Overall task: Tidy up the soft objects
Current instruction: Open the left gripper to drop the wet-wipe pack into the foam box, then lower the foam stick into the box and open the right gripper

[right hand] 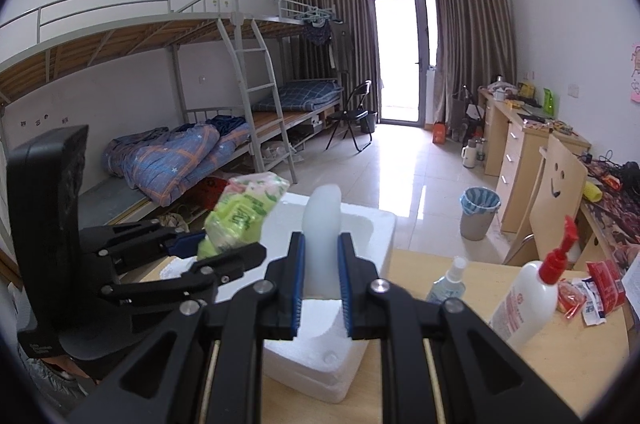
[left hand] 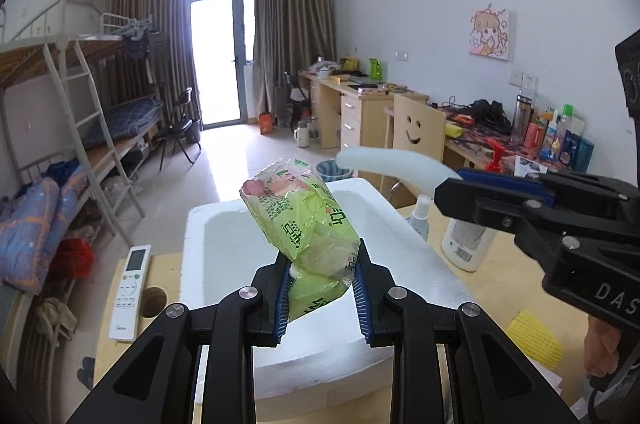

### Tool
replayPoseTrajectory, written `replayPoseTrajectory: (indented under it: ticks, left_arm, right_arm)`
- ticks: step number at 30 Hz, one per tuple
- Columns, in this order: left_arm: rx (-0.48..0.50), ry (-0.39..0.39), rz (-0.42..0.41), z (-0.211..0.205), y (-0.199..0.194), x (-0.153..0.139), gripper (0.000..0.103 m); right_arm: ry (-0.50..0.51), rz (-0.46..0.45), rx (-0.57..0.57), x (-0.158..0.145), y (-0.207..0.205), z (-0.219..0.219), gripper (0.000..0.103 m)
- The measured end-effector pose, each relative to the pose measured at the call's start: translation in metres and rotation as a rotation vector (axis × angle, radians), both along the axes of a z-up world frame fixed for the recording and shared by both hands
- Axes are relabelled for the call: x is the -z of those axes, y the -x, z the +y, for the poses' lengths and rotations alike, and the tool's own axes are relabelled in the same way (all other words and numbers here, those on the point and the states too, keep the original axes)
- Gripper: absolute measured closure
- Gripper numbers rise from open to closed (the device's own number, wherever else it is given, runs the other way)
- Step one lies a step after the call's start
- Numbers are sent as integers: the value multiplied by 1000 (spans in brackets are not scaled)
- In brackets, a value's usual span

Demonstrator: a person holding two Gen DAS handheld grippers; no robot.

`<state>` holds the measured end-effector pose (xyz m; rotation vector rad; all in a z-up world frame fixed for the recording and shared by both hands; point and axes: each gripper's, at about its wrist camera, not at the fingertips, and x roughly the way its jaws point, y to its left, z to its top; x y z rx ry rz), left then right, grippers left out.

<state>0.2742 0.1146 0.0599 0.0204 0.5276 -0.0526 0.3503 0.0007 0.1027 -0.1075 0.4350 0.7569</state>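
My left gripper [left hand: 321,288] is shut on a green plastic tissue pack [left hand: 302,216] and holds it above the white foam box [left hand: 224,220]. The pack also shows in the right wrist view [right hand: 240,212], with the left gripper [right hand: 224,248] at the left. My right gripper [right hand: 321,280] is shut on a curved translucent white soft piece [right hand: 322,224] above the same foam box [right hand: 376,228]. In the left wrist view the right gripper [left hand: 452,185] comes in from the right with the white piece [left hand: 392,163] over the box's far edge.
On the wooden table stand a white pump bottle [right hand: 528,300], a small spray bottle [right hand: 448,284], red snack wrappers [right hand: 592,288], a yellow sponge [left hand: 534,338] and a white remote [left hand: 130,292]. A bunk bed [right hand: 180,143], a chair [right hand: 556,191] and a bin [right hand: 478,212] stand beyond.
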Motion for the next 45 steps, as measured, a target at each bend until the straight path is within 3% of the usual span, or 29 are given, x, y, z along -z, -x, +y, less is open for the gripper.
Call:
replayPoseTrajectory:
  ticks: [8, 11, 13, 18, 35, 45]
  left_arm:
    - [9, 8, 24, 2, -9, 8, 71]
    - [-1, 4, 1, 1, -7, 5, 48]
    - [-22, -3, -23, 1, -4, 3, 17]
    - [-32, -5, -62, 3, 0, -2, 1]
    - [-165, -38, -91, 31, 30, -15, 1]
    - [-251, -71, -110, 41, 53, -7, 1]
  right_arm:
    - [0, 15, 22, 1, -9, 0, 84]
    - [-3, 21, 19, 1, -8, 2, 84]
    - [-7, 20, 24, 0, -10, 0, 84]
    - [-13, 20, 31, -1, -11, -2, 84]
    - [-3, 33, -5, -2, -11, 6, 84]
    - [16, 56, -43, 6, -12, 29, 84]
